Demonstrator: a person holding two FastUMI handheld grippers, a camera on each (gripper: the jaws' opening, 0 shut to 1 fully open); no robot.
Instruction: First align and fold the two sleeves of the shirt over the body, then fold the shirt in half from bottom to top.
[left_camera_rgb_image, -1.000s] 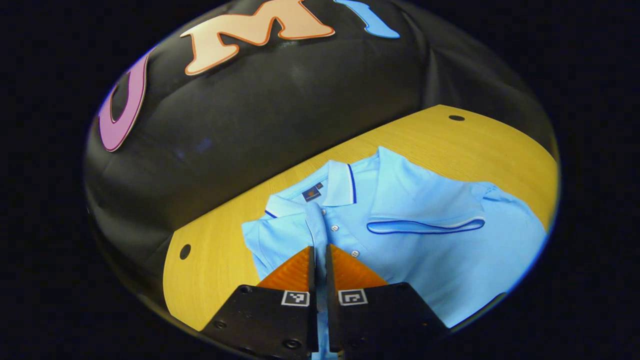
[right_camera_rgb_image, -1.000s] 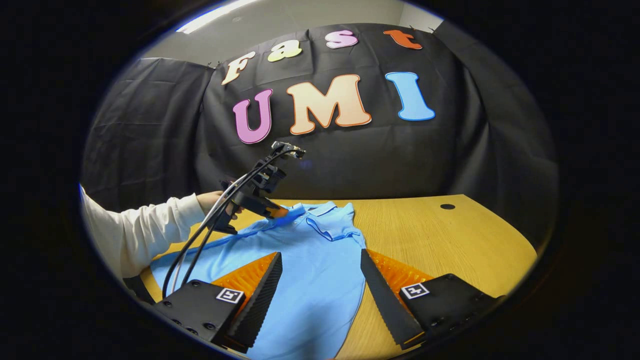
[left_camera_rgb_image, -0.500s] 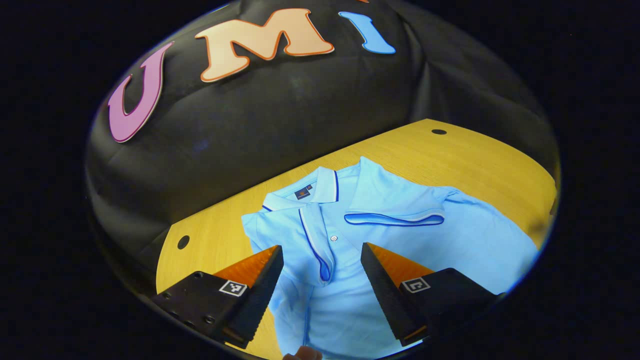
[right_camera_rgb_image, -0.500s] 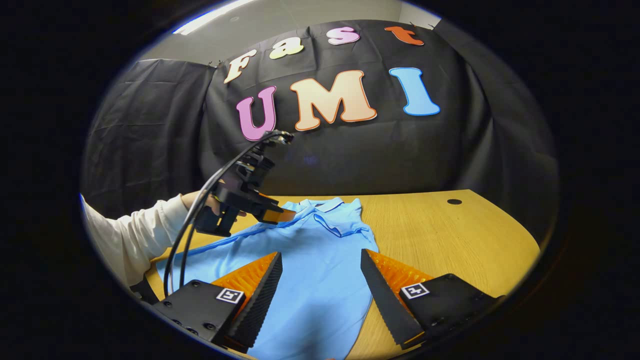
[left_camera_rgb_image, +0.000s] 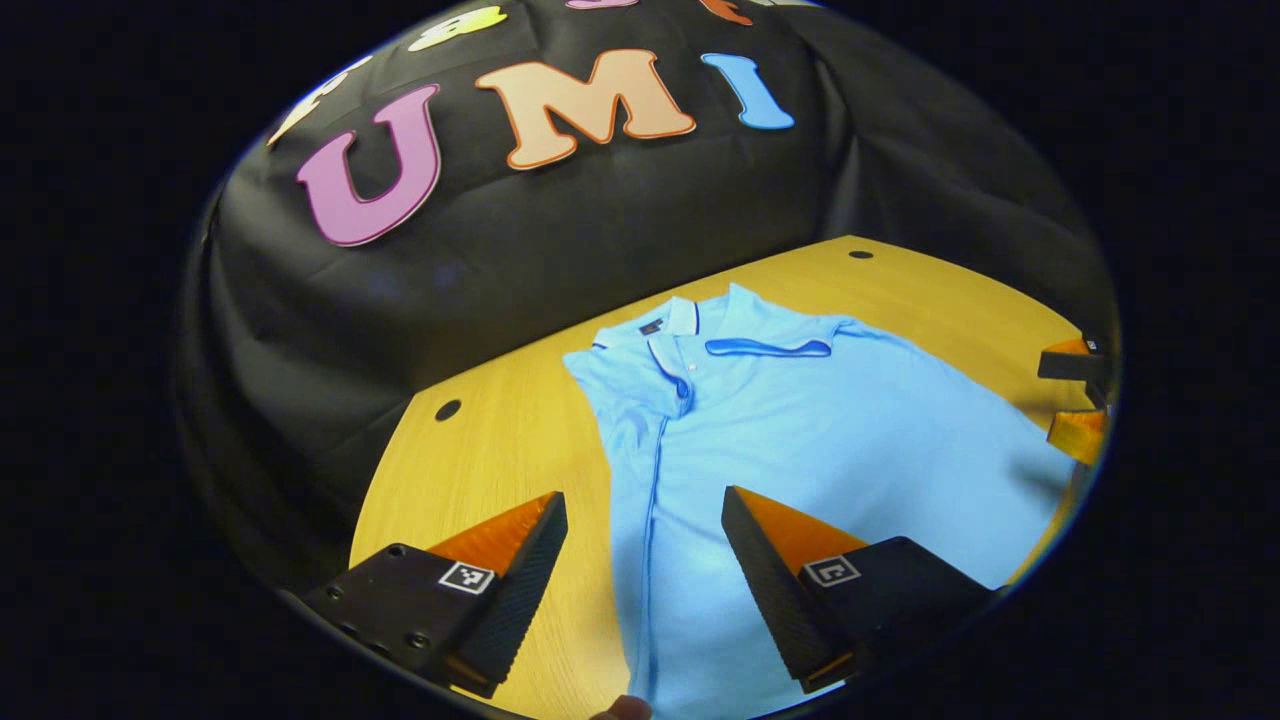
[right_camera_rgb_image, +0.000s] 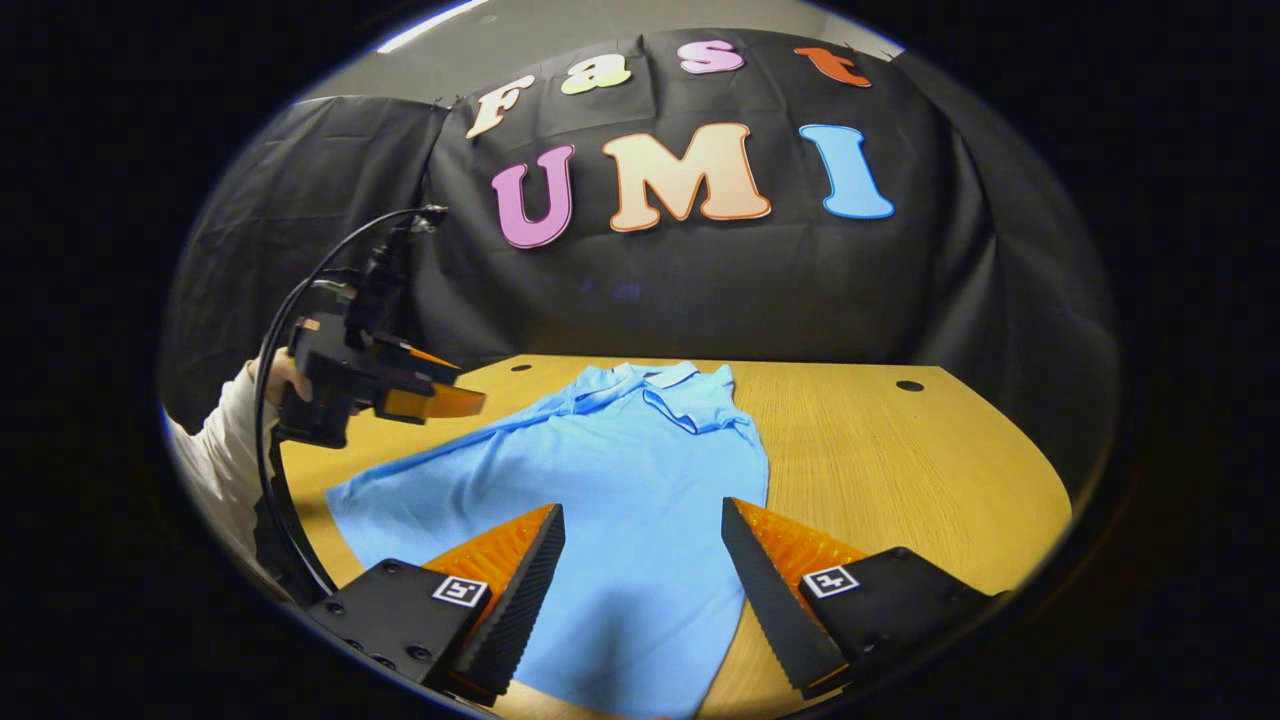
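A: The shirt (right_camera_rgb_image: 620, 500) is laid flat on the desk (right_camera_rgb_image: 900, 470), collar to the wall, both sleeves seen folded in. The left hand-held gripper (left_camera_rgb_image: 645, 520) is held wide, empty; so is the right hand-held gripper (right_camera_rgb_image: 645, 530).

B: A risk is noted: the sleeves could be shaken loose if the hem is lifted unevenly. A second ago the left was clamped at the placket; now it is drawn back.

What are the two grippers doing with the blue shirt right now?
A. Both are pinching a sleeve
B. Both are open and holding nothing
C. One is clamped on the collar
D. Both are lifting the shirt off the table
B: the left gripper and the right gripper each have their fingers spread apart with no cloth between them, and the shirt lies flat on the table.
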